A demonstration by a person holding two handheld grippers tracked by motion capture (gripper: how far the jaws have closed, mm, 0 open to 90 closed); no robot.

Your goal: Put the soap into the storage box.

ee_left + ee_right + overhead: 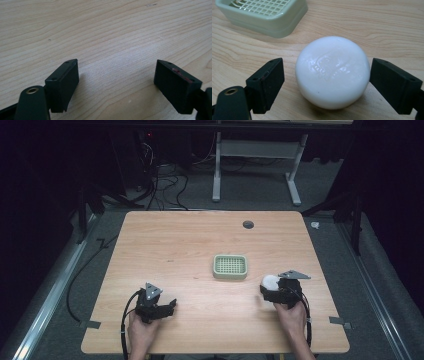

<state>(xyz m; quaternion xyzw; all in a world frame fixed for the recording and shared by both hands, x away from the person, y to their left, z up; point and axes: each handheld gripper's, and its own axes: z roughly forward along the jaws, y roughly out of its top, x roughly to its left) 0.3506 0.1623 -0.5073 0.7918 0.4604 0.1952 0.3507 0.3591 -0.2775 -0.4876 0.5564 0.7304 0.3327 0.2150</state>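
— Pale wood table (190, 250), dark room behind it. Where does the soap sit?

— White round soap bar (332, 71) lies flat on the wood at about four o'clock from the table's middle, just off the near right corner of the green soap dish (230, 266). From the soap, the dish is at about ten o'clock, near but not touching.

— And the right gripper (325, 82)?

— It straddles the bar. Its jaws are spread wide, one on each side; a sliver of gap shows at the left pad, and the right pad sits very close to the bar's edge, whether touching I cannot tell. Nothing is clamped, so the soap rests on the table on its own.

— The left gripper (116, 85)?

— Parked at about seven o'clock near the front edge, jaws apart over bare wood, holding nothing.

— Which step is this, then?

— I judge it the approach to a grasp: the bar is framed but not squeezed. The likely aim is the dish's gridded tray.

— What does the next move need?

— Centre the bar between the pads, close gently since a glossy rounded bar may slip, then lift clear of the dish's rim before carrying it over.
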